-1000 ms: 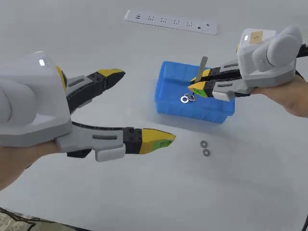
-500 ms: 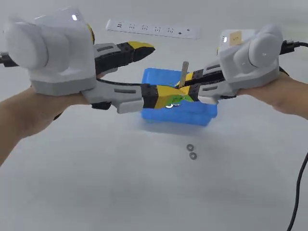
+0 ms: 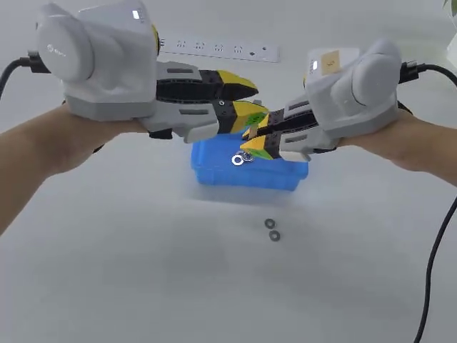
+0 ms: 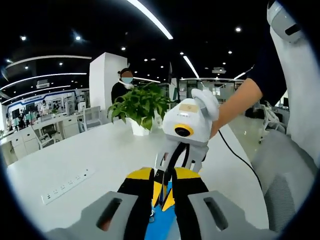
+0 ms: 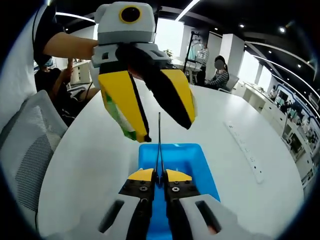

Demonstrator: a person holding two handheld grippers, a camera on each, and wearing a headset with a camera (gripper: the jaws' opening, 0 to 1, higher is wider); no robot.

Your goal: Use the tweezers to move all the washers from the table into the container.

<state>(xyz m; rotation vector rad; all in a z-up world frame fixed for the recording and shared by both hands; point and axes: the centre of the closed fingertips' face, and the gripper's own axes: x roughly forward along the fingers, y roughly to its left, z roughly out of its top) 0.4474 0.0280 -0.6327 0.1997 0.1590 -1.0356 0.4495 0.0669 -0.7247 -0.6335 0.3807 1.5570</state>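
1. Over the last second the left gripper [image 3: 261,101] has been brought from well left of the container [image 3: 246,175] to a place directly above it, nose to nose with the right gripper [image 3: 251,141]. The head camera has shifted too, so the container's slide in the picture is not counted as motion.
2. The left fingers [image 5: 122,100] are parted by a moderate gap and nothing is held in them. In the right gripper view they are seen straddling the free end of the tweezers [image 5: 159,140], and no contact can be made out.
3. The right fingers [image 5: 142,176] are pressed together on the tweezers, which rise straight out from between them above the container.
4. Several washers [image 3: 238,160] are seen lying inside the container. Two more washers [image 3: 270,224] are left on the worktop [image 3: 143,271] just off the container's near wall, close beside each other and unmoved.
5. A re-seating of the tweezers is judged to be in hand rather than a pick — so the task is judged nearly done, with two pieces still to be carried.
6. The container's near wall must be cleared by each carried piece. Bare worktop is offered on the container's near side and to both its sides. A power strip [image 3: 214,48] lies well beyond its far side, and a cable [image 3: 434,257] hangs well to its right.
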